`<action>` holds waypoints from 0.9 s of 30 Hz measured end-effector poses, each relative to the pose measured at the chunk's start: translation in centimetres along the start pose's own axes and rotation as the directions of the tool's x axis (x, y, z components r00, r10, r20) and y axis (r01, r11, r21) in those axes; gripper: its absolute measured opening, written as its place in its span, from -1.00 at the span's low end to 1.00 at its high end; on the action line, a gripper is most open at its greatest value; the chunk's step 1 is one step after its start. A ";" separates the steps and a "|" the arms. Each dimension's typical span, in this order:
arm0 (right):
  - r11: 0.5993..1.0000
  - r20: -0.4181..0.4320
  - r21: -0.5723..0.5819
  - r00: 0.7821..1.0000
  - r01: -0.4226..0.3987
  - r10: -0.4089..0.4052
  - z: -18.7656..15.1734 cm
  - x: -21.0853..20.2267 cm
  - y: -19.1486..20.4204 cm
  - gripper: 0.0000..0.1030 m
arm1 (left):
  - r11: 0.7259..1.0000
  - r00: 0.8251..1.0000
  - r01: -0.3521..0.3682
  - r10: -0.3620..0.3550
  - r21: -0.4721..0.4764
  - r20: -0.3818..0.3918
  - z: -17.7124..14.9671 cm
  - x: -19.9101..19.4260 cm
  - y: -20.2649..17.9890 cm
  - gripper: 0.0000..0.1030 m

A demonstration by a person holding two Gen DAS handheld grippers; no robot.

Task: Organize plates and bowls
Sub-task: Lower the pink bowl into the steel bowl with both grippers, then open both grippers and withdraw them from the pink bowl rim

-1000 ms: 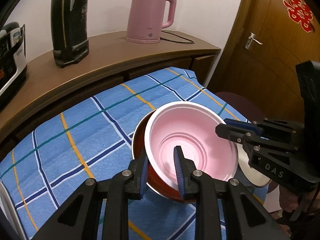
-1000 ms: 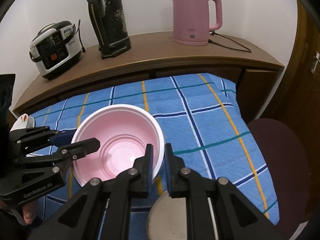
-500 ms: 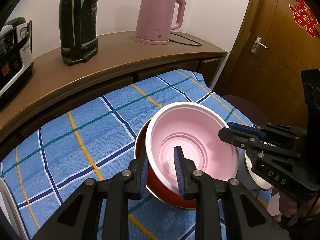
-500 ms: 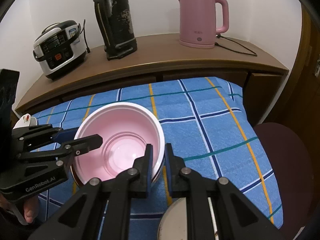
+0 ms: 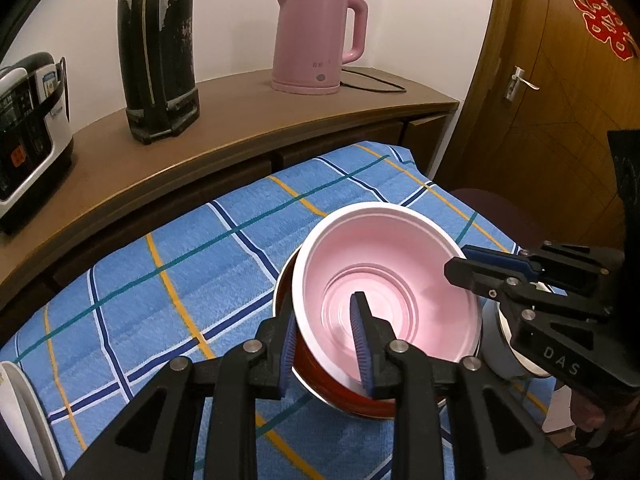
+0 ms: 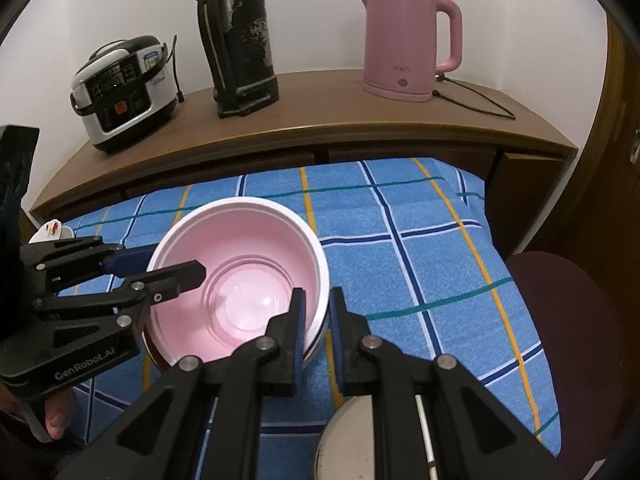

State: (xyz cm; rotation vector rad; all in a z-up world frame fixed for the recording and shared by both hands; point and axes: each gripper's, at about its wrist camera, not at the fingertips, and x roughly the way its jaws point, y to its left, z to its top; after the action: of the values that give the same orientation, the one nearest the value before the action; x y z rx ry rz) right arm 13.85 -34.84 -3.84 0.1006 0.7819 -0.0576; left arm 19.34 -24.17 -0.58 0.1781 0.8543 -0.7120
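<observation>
A pink bowl with a white outside [image 5: 394, 280] [image 6: 248, 272] sits nested in a red bowl with a metal rim [image 5: 316, 372] on the blue checked cloth [image 5: 180, 272]. My left gripper [image 5: 326, 340] is shut across the near walls of both bowls, one finger inside the pink bowl and one outside the red bowl. My right gripper [image 6: 317, 320] is shut on the pink bowl's rim at its other side; it also shows in the left wrist view [image 5: 466, 266]. The left gripper also shows in the right wrist view [image 6: 160, 266].
A round metal dish [image 6: 352, 440] lies on the cloth under my right gripper. A white plate edge [image 5: 20, 412] is at the far left. Behind, a wooden counter [image 5: 240, 120] holds a pink kettle [image 5: 316, 36], black flask [image 5: 156, 48] and rice cooker [image 6: 120, 92]. A dark stool [image 6: 572, 340] stands right.
Both grippers and the nested bowls have risen slightly and shifted with the view; the grips on the bowls are unchanged.
</observation>
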 end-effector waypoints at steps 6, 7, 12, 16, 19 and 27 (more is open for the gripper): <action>1.000 -0.005 -0.008 1.000 -0.006 0.006 0.1 -0.1 0.1 -0.75 | 1.000 1.000 -0.011 0.011 0.004 0.005 0.1 -0.1 0.2 -0.44; 1.000 -0.006 -0.009 1.000 -0.006 0.006 0.1 -0.1 0.2 -0.75 | 1.000 1.000 -0.008 0.008 0.003 0.003 0.1 -0.1 0.2 -0.43; 1.000 -0.011 -0.013 1.000 -0.014 0.014 0.2 -0.1 0.1 -0.75 | 0.999 1.000 -0.020 0.019 0.050 0.019 0.0 -0.5 -0.7 -0.10; 1.000 -0.011 -0.014 1.000 -0.015 0.015 0.2 -0.1 0.1 -0.75 | 0.996 0.999 -0.039 0.036 0.085 0.032 -0.2 -0.5 -1.4 0.03; 1.000 -0.010 -0.014 1.000 -0.017 0.017 0.2 -0.1 0.1 -0.75 | 0.996 0.999 -0.039 0.037 0.079 0.032 -0.1 -0.3 -1.1 0.03; 1.000 0.004 -0.014 1.000 -0.021 0.021 0.2 -0.5 0.1 -0.75 | 0.992 0.998 -0.042 0.036 0.117 0.048 -0.2 -0.7 -1.7 0.05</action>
State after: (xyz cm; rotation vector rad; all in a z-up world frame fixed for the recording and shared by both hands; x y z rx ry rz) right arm 13.65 -34.71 -3.40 0.0956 0.7773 -0.0328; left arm 17.78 -25.05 -0.01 0.2830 0.7634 -0.7278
